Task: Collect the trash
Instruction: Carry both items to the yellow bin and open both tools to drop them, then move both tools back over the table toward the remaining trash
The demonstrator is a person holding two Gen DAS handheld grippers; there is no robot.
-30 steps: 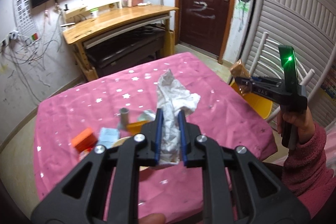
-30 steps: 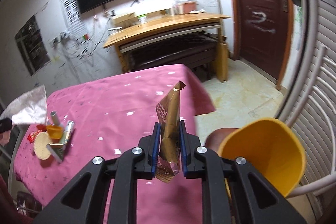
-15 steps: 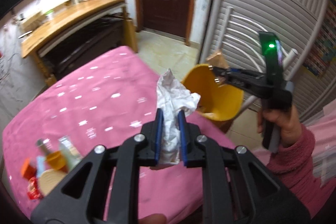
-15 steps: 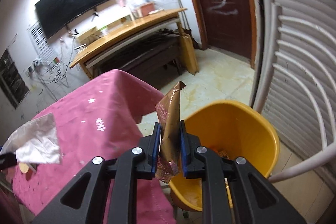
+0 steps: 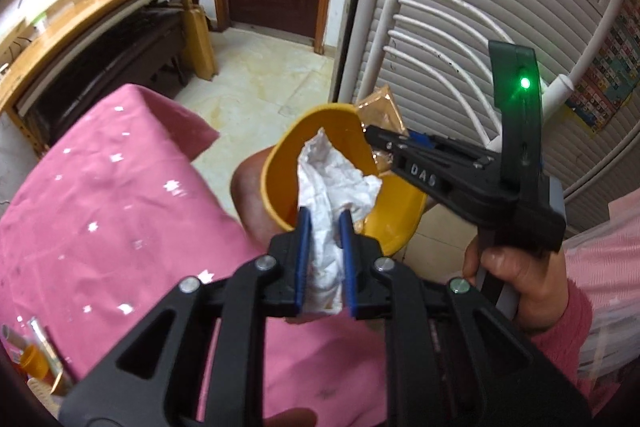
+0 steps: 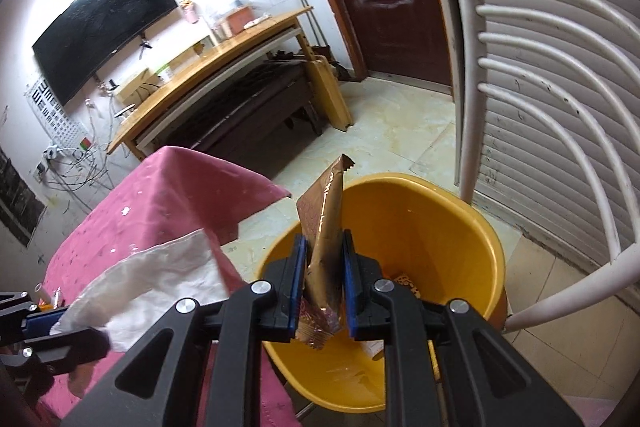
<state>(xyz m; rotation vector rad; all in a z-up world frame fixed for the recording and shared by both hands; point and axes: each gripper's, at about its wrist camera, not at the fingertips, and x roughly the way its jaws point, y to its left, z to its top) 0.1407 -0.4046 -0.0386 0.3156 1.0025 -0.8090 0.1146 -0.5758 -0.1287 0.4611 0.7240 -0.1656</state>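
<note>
My left gripper (image 5: 325,223) is shut on a crumpled white tissue (image 5: 334,183) and holds it over the near rim of a yellow bin (image 5: 280,163). My right gripper (image 6: 323,255) is shut on a brown snack wrapper (image 6: 326,215) and holds it above the open yellow bin (image 6: 452,223), which has some scraps at its bottom. The right gripper also shows in the left wrist view (image 5: 370,133) with the wrapper (image 5: 382,111) above the bin's far side. The tissue shows in the right wrist view (image 6: 156,283).
The bin stands on a brown stool beside the pink-clothed table (image 5: 100,211). Leftover trash (image 5: 36,359) lies at the table's far left corner. A white chair (image 6: 532,99) and a slatted door stand behind the bin. A wooden desk (image 6: 224,67) is across the tiled floor.
Both grippers have swung right from over the table to the yellow bin, still holding the tissue and the wrapper. The bin is now directly under them.
</note>
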